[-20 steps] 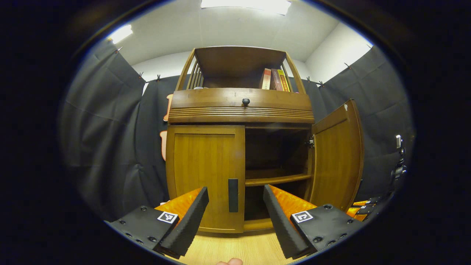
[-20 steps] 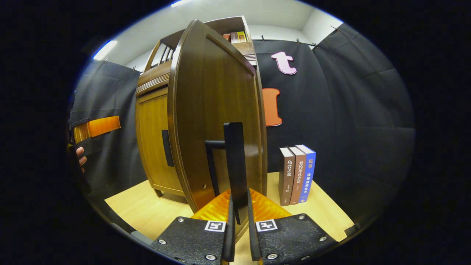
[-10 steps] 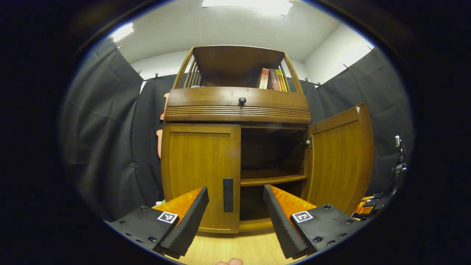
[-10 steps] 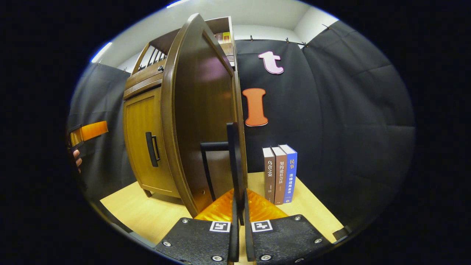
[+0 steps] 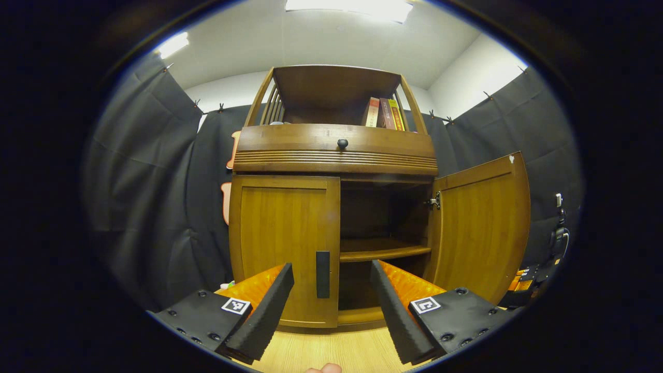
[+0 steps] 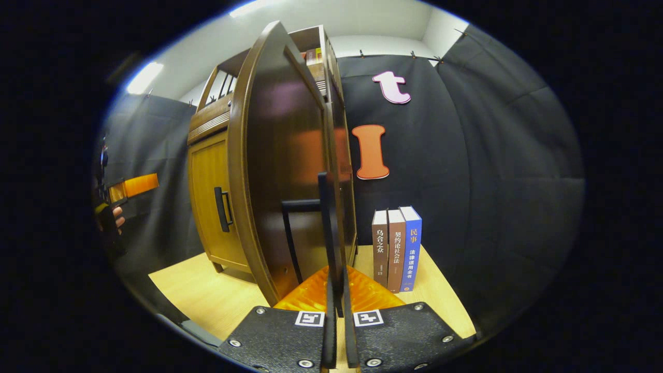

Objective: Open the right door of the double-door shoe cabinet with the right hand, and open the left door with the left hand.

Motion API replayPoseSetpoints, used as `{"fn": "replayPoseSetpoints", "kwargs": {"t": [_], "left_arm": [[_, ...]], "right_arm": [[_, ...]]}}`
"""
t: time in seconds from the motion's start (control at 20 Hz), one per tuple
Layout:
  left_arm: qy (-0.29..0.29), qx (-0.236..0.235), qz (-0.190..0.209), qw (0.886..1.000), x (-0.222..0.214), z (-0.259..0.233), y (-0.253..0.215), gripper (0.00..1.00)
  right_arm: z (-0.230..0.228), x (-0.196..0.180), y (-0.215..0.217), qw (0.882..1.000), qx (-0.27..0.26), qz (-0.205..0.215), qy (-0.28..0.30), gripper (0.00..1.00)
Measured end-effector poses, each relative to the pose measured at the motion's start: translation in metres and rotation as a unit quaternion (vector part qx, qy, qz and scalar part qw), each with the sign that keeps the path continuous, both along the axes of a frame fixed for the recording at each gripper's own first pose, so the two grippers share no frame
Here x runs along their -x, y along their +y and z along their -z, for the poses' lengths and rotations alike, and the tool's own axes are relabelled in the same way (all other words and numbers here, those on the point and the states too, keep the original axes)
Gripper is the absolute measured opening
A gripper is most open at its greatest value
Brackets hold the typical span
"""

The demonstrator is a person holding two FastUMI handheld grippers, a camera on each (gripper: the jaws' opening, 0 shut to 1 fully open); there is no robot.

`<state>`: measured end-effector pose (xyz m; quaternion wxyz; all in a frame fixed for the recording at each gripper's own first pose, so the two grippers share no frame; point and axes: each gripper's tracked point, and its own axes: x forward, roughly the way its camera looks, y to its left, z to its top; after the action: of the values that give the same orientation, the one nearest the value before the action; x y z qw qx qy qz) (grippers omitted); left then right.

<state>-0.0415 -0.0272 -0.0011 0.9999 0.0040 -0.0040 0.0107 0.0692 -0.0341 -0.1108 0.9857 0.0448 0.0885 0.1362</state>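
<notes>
- We see the shoe cabinet (image 5: pixel 331 207) as glossy brown wood with visible grain, standing on a pale wood-grain tabletop (image 5: pixel 331 352); a ribbed drawer front with a small round dark knob (image 5: pixel 342 143) runs across above the doors, and an open shelf with slatted sides tops it.
- The right door (image 5: pixel 479 228) is a flat framed panel swung wide on its hinge, showing a dark interior with one wooden shelf (image 5: pixel 384 253).
- The left door (image 5: pixel 285 248) lies closed and flush; its handle (image 5: pixel 322 267) is a slim dark upright bar near the inner edge.
- Our left claw (image 5: pixel 331 305) is spread wide in front of the left door handle, apart from it, its ridged foam-like pads angled outward.
- In the right gripper view, our right claw (image 6: pixel 336 316) is clamped narrow on the right door's handle (image 6: pixel 325 228), a thin dark bar standing off the door face, both fingers pressing it.
- Three upright books (image 6: pixel 397 248) stand side by side on the tabletop just beside the open door.
- Against half a second ago, the right door stands slightly wider in the left gripper view, and the left door's handle sits a touch higher between the left claw's fingers.
- The lower cabinet interior is too dark to make out; the book spines on the top shelf (image 5: pixel 383 112) are too small to tell apart.
- At the left rim of the right gripper view, the left claw and the hand (image 6: pixel 118 220) holding it are cut off.
</notes>
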Motion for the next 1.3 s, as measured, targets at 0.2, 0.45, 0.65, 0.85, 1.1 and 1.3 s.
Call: {"fn": "replayPoseSetpoints", "kwargs": {"t": [0.2, 0.45, 0.65, 0.85, 1.1, 1.3], "left_arm": [[0.007, 0.003, 0.005, 1.000, -0.002, 0.008, -0.001, 0.96], [0.006, 0.019, 0.005, 1.000, -0.005, 0.008, 0.001, 0.99], [0.003, 0.026, 0.001, 1.000, -0.003, 0.011, 0.009, 0.97], [0.011, 0.029, -0.008, 0.999, -0.003, 0.023, 0.022, 0.99], [0.018, 0.030, -0.023, 0.999, -0.003, 0.032, 0.039, 0.99], [0.019, 0.026, -0.024, 0.999, -0.009, 0.031, 0.047, 0.97]], "right_arm": [[0.001, -0.004, -0.007, 1.000, 0.003, -0.021, -0.002, 0.07], [-0.005, -0.007, -0.003, 0.999, -0.030, 0.001, -0.024, 0.07], [-0.002, -0.005, -0.003, 0.999, -0.014, 0.021, -0.025, 0.06], [0.000, -0.002, -0.002, 0.999, -0.018, 0.033, -0.014, 0.06], [-0.005, 0.010, -0.013, 0.997, -0.050, 0.061, -0.012, 0.22], [-0.014, 0.027, -0.028, 0.993, -0.067, 0.095, -0.024, 0.06]]}}
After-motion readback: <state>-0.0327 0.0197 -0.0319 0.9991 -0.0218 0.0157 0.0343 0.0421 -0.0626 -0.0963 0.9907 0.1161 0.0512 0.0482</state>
